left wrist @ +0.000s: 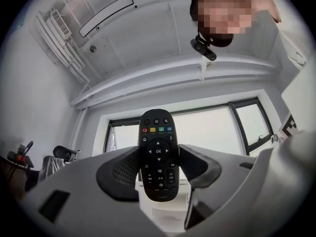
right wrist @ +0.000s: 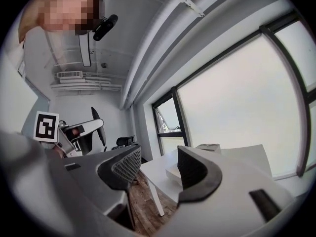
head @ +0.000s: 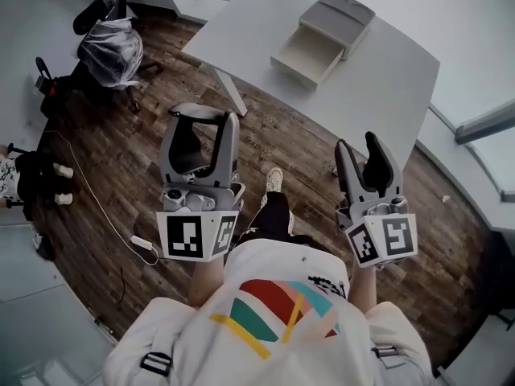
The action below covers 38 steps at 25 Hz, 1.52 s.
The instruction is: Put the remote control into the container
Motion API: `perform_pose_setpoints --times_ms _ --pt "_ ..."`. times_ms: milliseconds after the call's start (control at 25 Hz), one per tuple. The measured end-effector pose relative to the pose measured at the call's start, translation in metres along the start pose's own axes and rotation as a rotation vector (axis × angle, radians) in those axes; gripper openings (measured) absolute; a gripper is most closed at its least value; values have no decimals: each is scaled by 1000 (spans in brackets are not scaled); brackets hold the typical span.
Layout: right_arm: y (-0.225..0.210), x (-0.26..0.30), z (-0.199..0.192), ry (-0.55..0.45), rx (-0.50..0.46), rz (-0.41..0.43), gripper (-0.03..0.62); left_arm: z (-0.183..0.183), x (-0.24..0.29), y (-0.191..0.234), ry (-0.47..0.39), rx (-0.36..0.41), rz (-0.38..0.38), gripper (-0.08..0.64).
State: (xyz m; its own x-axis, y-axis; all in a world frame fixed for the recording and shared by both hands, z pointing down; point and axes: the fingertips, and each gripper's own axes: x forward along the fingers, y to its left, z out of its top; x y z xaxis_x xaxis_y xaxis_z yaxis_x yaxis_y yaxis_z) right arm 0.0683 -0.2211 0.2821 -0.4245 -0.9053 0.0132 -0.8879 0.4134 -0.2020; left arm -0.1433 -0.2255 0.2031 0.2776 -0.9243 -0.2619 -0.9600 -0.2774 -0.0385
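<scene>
Left tongs (head: pixel 203 123) clench the remote (left wrist: pixel 158 152) upright, above open floor (head: pixel 310 147). Right tongs (head: pixel 360 147) are released, empty. At 12 o'clock, well apart, the container (head: pixel 338 14) sits open near the counter's (head: pixel 241 30) front edge.

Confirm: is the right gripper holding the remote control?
No, the jaws of the right gripper stand apart with nothing between them.

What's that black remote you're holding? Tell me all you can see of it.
The remote control is a slim black handset, plastic by its look, with rounded ends. Its face shows a row of red, yellow, green and blue keys, an OK pad ringed by arrows, and smaller buttons below. It runs lengthwise along the left tongs, clamped at its sides between their dark pads, in the air, touching nothing else.
</scene>
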Motion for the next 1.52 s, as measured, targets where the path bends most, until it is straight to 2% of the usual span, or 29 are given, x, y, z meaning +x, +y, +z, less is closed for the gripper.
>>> perform_pose_setpoints --times_ms 240,440,560,760,880,1040,1200,1520 --pt "-27 30 -5 -12 -4 -63 229 -28 53 5 3 -20 -71 253" --pt "-57 84 11 -32 -31 -111 229 -58 135 7 40 -61 -183 253" --pt "-83 118 20 -36 -62 -170 229 -81 184 6 64 -74 -241 253" --pt "-124 170 18 12 -49 -244 229 -133 251 -6 199 -102 -334 253" --pt "-140 197 2 82 -29 -259 229 -164 279 -10 280 -148 -375 253" --pt "-157 216 -18 151 -16 -293 229 -195 302 -17 356 -160 -437 253" --pt "-174 224 -29 179 25 -327 229 -212 322 -20 406 -167 -445 253" --pt "-214 246 -22 166 90 -334 229 -250 341 -37 570 -98 -453 253"
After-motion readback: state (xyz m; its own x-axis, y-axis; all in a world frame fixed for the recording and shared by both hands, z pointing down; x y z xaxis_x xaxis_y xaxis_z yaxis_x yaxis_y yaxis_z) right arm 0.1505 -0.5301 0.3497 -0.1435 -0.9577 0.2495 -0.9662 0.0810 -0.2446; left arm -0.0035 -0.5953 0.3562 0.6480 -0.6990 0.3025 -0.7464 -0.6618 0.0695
